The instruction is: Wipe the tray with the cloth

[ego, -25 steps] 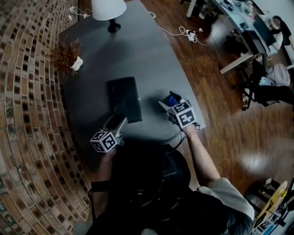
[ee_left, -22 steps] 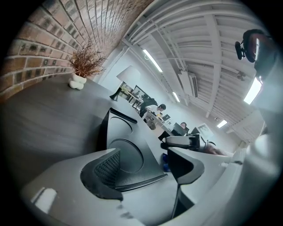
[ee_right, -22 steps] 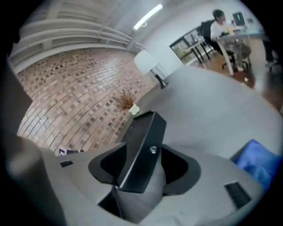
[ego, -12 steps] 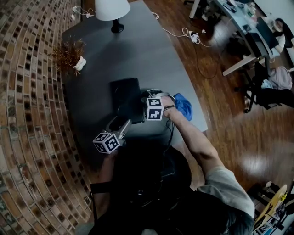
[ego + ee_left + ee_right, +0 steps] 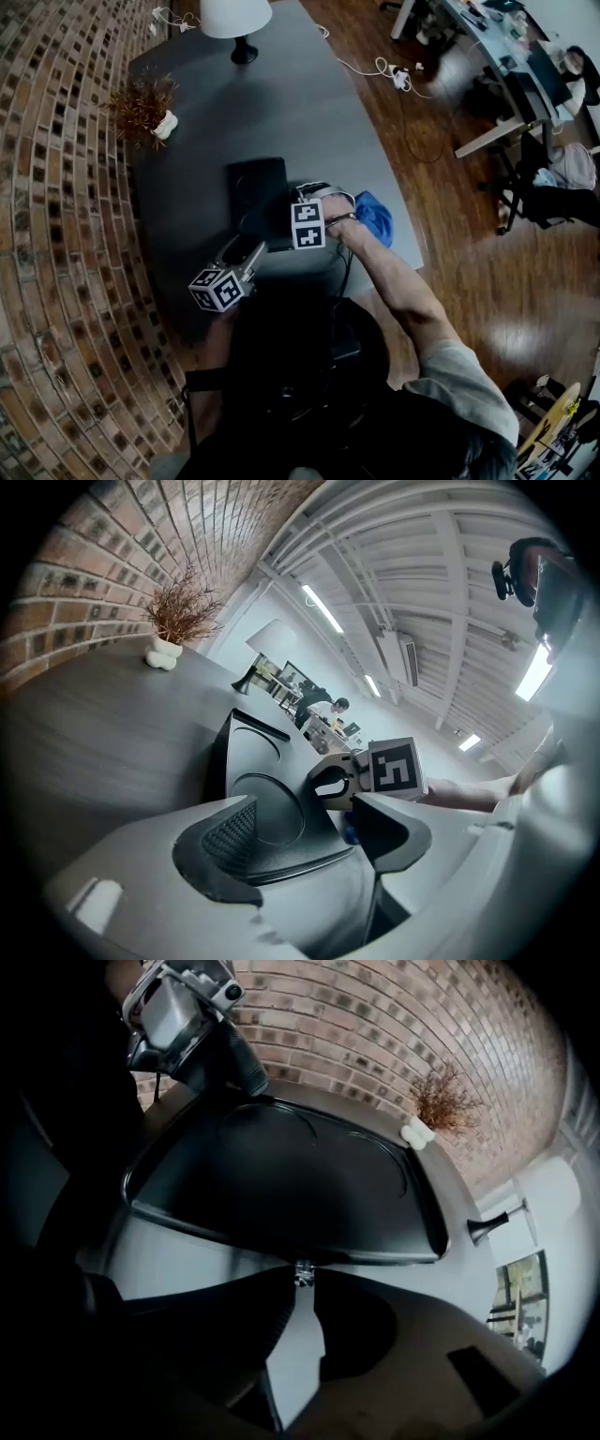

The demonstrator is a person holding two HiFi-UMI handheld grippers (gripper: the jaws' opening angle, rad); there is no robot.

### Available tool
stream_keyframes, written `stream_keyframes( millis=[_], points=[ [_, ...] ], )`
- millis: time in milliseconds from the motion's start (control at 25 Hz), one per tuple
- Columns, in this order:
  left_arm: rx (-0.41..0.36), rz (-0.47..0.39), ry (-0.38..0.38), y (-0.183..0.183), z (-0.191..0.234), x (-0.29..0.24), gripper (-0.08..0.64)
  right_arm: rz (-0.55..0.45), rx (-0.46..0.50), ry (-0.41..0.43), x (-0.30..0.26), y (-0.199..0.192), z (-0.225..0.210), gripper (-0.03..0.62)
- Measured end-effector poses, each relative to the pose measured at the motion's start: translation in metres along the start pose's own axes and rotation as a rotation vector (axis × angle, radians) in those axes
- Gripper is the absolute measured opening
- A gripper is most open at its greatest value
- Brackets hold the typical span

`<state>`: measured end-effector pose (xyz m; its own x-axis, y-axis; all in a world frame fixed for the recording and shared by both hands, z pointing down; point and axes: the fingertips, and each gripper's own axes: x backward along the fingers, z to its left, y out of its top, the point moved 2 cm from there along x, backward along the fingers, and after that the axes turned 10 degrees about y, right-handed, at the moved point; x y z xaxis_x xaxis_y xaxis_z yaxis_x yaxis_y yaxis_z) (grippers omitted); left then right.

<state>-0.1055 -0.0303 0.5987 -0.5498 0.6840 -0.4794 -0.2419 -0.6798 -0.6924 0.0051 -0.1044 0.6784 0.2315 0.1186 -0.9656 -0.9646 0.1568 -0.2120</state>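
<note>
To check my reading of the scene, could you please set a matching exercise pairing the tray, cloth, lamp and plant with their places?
Things:
1. tray
2. cloth
3. lamp
4. plant

Places:
A. far end of the table
B. by the brick wall
C. near the table's right edge
D. middle of the table

Pairs: 1-D, 2-C, 3-A, 4-B.
</note>
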Motion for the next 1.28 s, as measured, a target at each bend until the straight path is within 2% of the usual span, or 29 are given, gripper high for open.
stream_keyframes(
  millis=[120, 400, 600, 680, 720, 800, 880, 1000, 1080, 1120, 1160, 1200, 1240, 1280],
  points=[
    [-0.002, 0.003, -0.005, 0.000, -0.001, 0.000, 0.304, 0.021, -0.012, -0.021, 0.005, -0.022, 0.003, 0.069],
    [0.004, 0.002, -0.002, 0.002, 0.004, 0.001, 0.290, 0.005, -0.184, -0.045, 0.022, -0.110, 0.012, 0.069],
    [0.002, 0.005, 0.006, 0.002, 0.002, 0.000, 0.284, -0.004, -0.184, -0.050, 0.023, -0.114, 0.015, 0.069],
    [0.002, 0.006, 0.010, 0.001, 0.001, 0.000, 0.284, -0.020, -0.234, -0.079, 0.025, -0.117, 0.013, 0.082],
    [0.001, 0.007, 0.010, 0.000, 0.000, -0.001, 0.284, -0.043, -0.282, -0.099, 0.032, -0.120, 0.012, 0.109],
    [-0.001, 0.009, 0.006, 0.000, -0.001, -0.002, 0.284, -0.127, -0.412, -0.151, 0.057, -0.129, 0.007, 0.110],
    [-0.005, 0.009, 0.006, 0.000, -0.001, -0.002, 0.279, -0.255, -0.573, -0.223, 0.091, -0.143, 0.003, 0.109],
    [-0.004, 0.001, 0.009, 0.003, 0.003, 0.000, 0.279, -0.468, -0.818, -0.278, 0.138, -0.171, 0.003, 0.109],
    [0.001, -0.006, 0.006, 0.004, 0.001, 0.000, 0.279, -0.491, -0.879, -0.289, 0.154, -0.193, 0.012, 0.110],
    [0.000, -0.006, 0.006, 0.003, 0.001, -0.001, 0.279, -0.461, -0.875, -0.272, 0.154, -0.202, 0.020, 0.173],
    [-0.001, -0.006, 0.007, 0.002, 0.000, -0.001, 0.279, -0.417, -0.855, -0.235, 0.148, -0.207, 0.031, 0.275],
    [0.000, -0.006, 0.007, 0.001, 0.000, -0.001, 0.279, -0.366, -0.823, -0.184, 0.140, -0.207, 0.043, 0.284],
    [0.002, -0.004, 0.007, 0.001, -0.001, -0.001, 0.279, -0.316, -0.781, -0.125, 0.131, -0.203, 0.058, 0.360],
    [0.003, -0.001, 0.006, 0.000, -0.002, -0.001, 0.279, -0.265, -0.727, -0.068, 0.121, -0.195, 0.072, 0.410]
  ],
)
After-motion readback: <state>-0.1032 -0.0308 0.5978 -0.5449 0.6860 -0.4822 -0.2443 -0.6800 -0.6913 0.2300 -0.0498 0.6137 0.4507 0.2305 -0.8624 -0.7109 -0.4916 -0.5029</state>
